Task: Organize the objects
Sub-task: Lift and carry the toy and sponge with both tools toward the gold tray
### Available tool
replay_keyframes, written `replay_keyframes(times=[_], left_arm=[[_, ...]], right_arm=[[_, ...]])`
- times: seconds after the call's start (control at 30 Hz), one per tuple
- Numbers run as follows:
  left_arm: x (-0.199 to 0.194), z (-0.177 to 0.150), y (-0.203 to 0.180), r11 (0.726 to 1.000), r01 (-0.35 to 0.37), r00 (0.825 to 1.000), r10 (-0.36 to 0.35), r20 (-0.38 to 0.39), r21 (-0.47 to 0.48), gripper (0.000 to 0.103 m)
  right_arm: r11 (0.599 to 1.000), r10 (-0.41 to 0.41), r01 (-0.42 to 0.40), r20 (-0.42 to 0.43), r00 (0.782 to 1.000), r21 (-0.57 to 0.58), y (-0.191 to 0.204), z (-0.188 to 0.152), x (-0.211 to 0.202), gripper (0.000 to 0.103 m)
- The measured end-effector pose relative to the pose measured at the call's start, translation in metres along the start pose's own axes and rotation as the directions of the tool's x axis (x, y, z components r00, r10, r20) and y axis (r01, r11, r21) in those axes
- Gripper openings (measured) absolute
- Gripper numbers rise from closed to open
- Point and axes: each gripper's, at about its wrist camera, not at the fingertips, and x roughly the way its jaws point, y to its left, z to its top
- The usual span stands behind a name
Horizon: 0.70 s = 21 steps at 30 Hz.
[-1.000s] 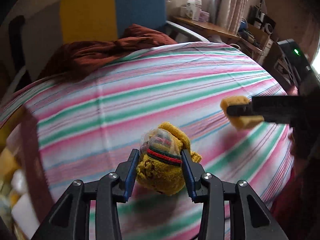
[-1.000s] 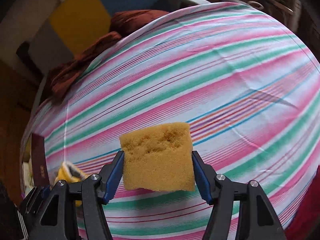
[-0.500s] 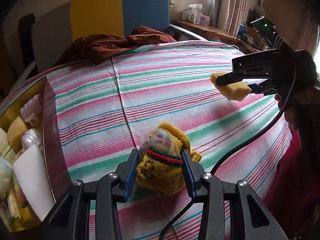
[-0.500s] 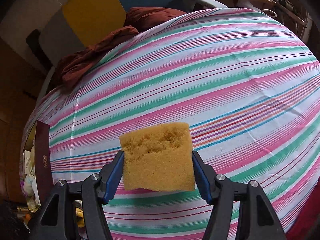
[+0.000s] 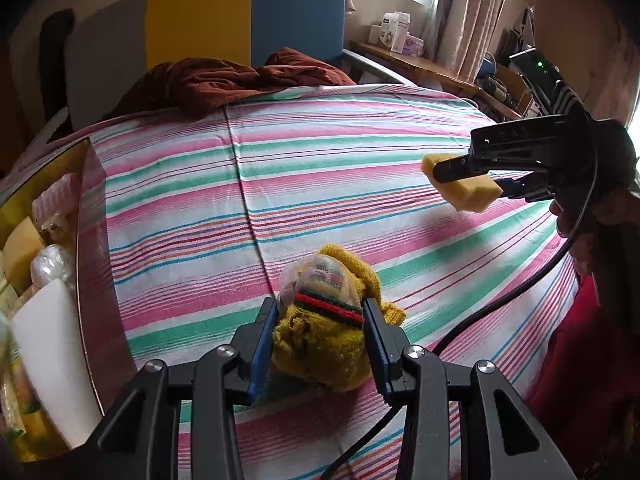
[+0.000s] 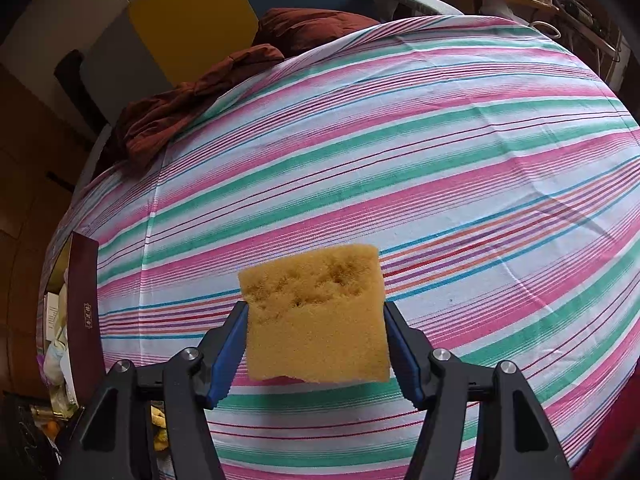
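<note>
Knitted bundle (image 5: pixel 320 344): one, yellow; left gripper (image 5: pixel 320 340) is clamping it above the sheet.
Sponge (image 6: pixel 316 316): one, yellow; right gripper (image 6: pixel 316 344) is pinching it by both sides, airborne.
Box (image 5: pixel 90 264): one, sitting at left, filled.
Surface: striped bedsheet (image 5: pixel 320 184) is covering the bed.
Far: maroon blanket (image 5: pixel 224 84) is lying by the headboard (image 5: pixel 208 24).

Both wrist cameras looked steeply down past their jaws, close above the pink-and-green striped bedsheet (image 5: pixel 320 184) (image 6: pixel 400 160); beyond the jaws, both shared the crumpled maroon blanket (image 5: pixel 224 84) (image 6: pixel 192 100).
</note>
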Motion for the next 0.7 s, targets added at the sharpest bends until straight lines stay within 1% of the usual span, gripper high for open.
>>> replay_keyframes(times=[0.13, 0.27, 0.37, 0.47, 0.63, 0.7], left_arm=[[0.001, 0.0, 0.002, 1.0, 0.005, 1.0, -0.005, 0.0, -0.012, 0.042], [-0.002, 0.0, 0.001, 1.0, 0.008, 1.0, -0.008, 0.002, 0.003, 0.041], [-0.01, 0.0, 0.002, 1.0, 0.014, 1.0, -0.014, 0.009, 0.01, 0.04], [-0.025, 0.0, 0.002, 0.999, 0.03, 0.999, -0.031, 0.028, 0.011, 0.04], [-0.059, -0.002, 0.007, 0.998, 0.055, 0.995, -0.057, 0.085, 0.022, 0.04], [-0.072, -0.003, 0.011, 0.998, 0.055, 0.993, -0.056, 0.105, 0.019, 0.04]], right_arm=[[0.999, -0.011, 0.01, -0.011, 1.0, -0.031, 0.007, -0.002, 0.002, 0.066], [0.997, -0.019, 0.018, -0.022, 1.0, -0.074, 0.015, -0.003, 0.006, 0.066], [0.997, -0.028, 0.025, -0.03, 0.999, -0.076, 0.015, -0.003, 0.009, 0.066], [0.998, -0.04, 0.038, -0.037, 0.999, -0.058, 0.011, -0.003, 0.01, 0.066], [0.997, -0.064, 0.062, -0.036, 0.997, -0.052, 0.01, -0.003, 0.01, 0.066], [0.996, -0.07, 0.068, -0.034, 0.997, -0.057, 0.011, -0.003, 0.01, 0.066]])
